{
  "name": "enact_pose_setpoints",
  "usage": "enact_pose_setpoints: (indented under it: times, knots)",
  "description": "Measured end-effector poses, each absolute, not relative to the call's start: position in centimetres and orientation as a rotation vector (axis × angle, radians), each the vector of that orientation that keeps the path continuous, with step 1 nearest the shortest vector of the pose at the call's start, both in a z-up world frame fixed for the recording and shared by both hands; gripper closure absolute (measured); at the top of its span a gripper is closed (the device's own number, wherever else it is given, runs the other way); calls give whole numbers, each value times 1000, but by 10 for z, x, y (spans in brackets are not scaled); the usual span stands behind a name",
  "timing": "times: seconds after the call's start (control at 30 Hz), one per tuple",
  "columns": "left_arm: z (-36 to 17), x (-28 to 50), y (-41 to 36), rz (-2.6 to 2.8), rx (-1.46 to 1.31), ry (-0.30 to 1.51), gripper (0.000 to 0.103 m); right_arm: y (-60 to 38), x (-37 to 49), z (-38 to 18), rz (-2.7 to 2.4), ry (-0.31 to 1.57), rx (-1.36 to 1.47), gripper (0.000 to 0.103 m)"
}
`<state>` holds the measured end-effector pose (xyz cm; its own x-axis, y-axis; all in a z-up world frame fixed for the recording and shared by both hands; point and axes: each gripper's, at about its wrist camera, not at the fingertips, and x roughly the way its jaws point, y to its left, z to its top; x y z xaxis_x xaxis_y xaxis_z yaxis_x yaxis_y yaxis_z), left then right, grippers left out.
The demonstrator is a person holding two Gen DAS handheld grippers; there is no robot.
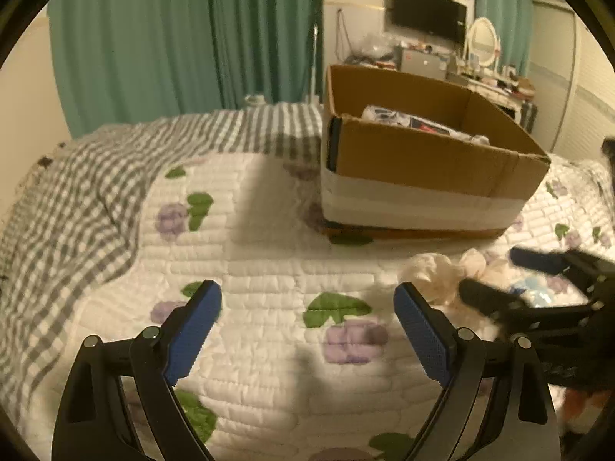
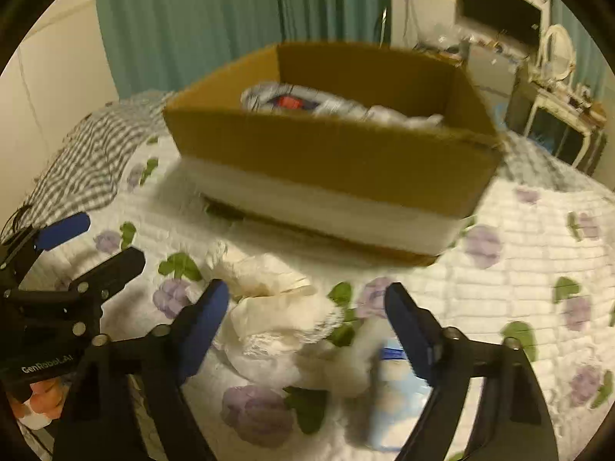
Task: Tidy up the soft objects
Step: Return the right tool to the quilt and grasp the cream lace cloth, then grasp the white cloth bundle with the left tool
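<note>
A cardboard box (image 1: 430, 153) with a white band stands on the quilted bed; it also shows in the right wrist view (image 2: 334, 161) with soft white and blue items (image 2: 307, 101) inside. A cream lacy fabric piece (image 2: 276, 307) lies on the quilt in front of the box, seen too in the left wrist view (image 1: 434, 272). A white and light-blue soft item (image 2: 392, 380) lies beside it. My right gripper (image 2: 307, 307) is open just above the cream fabric; it shows in the left wrist view (image 1: 496, 276). My left gripper (image 1: 307, 307) is open and empty over bare quilt; it shows in the right wrist view (image 2: 92, 246).
The floral quilt (image 1: 269, 253) covers the bed, with a grey checked blanket (image 1: 77, 199) at the left. Green curtains (image 1: 184, 34) hang behind. A cluttered dresser with a mirror (image 1: 482, 40) and a wall TV (image 1: 428, 11) stand at the far right. An orange and white object (image 2: 38, 403) lies at the lower left.
</note>
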<state>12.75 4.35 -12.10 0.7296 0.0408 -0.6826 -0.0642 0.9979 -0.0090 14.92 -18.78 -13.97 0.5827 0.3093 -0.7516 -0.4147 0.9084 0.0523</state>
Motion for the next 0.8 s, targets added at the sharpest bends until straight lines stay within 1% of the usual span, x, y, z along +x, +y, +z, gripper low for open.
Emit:
enact_pose_setpoints:
  times: [0.03,0.07,0.13,0.2,0.23,0.27,0.33,0.43,0.53,0.63,0.8]
  knots:
    - [-121,128,44,51,-43,755,10,-186,152,-144,432,862,-134,31]
    - [-122,129,45,45,-51,760,10,-183,156,-150,447,884,-130,42]
    - [-124,129,43,43,-45,764,10,-179,161,-156,460,912,-128,56]
    - [-125,129,39,34,-32,769,10,-174,164,-163,484,944,-126,65]
    - [-125,127,37,27,-27,770,10,-173,163,-164,495,947,-126,73]
    - [-125,126,36,19,-23,770,10,-172,161,-164,498,940,-129,76]
    - [-124,125,32,0,-19,767,10,-175,155,-157,504,913,-113,81]
    - [-122,119,23,-39,-26,772,12,-190,145,-142,487,868,-66,84]
    - [-121,117,11,-102,-63,793,12,-208,134,-128,448,824,-52,84]
    - [-126,117,-7,-134,-36,813,12,-232,125,-116,390,795,-47,84]
    - [-144,126,-20,-150,-28,887,12,-253,125,-114,358,794,-10,84]
